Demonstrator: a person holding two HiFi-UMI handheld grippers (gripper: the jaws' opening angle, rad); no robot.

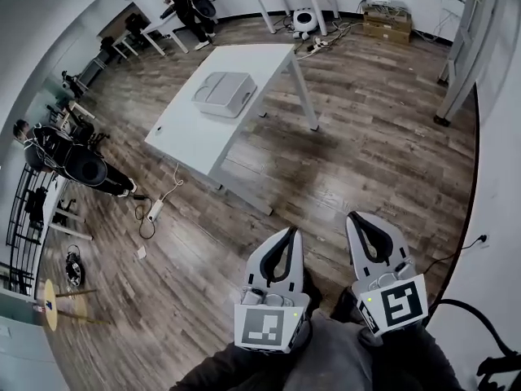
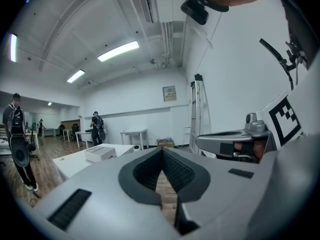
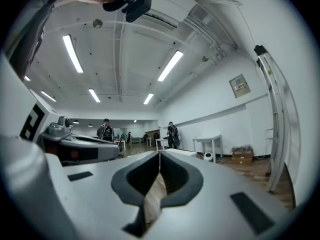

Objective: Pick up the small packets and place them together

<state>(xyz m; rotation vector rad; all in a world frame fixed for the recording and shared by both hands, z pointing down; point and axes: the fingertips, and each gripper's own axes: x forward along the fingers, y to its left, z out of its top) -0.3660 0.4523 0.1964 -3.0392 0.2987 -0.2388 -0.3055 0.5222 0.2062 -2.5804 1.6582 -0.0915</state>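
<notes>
Step in hand: approach, by my reading; no packet has been picked up yet.
Small packets: none can be made out in any view; whether they lie on the table or in the box cannot be told.
Table: white, well ahead of both grippers, across bare wooden floor.
Box: pale grey, flat, on the far half of the table.
Left gripper: jaws together, tips meeting, nothing between them; held at the waist.
Right gripper: jaws together, nothing between them; held just beside the left.
Doing it well: walk to the table edge first, find the packets, then part the jaws before lowering over one.
Bystanders: people to the left and at the far wall, well apart from the route.
</notes>
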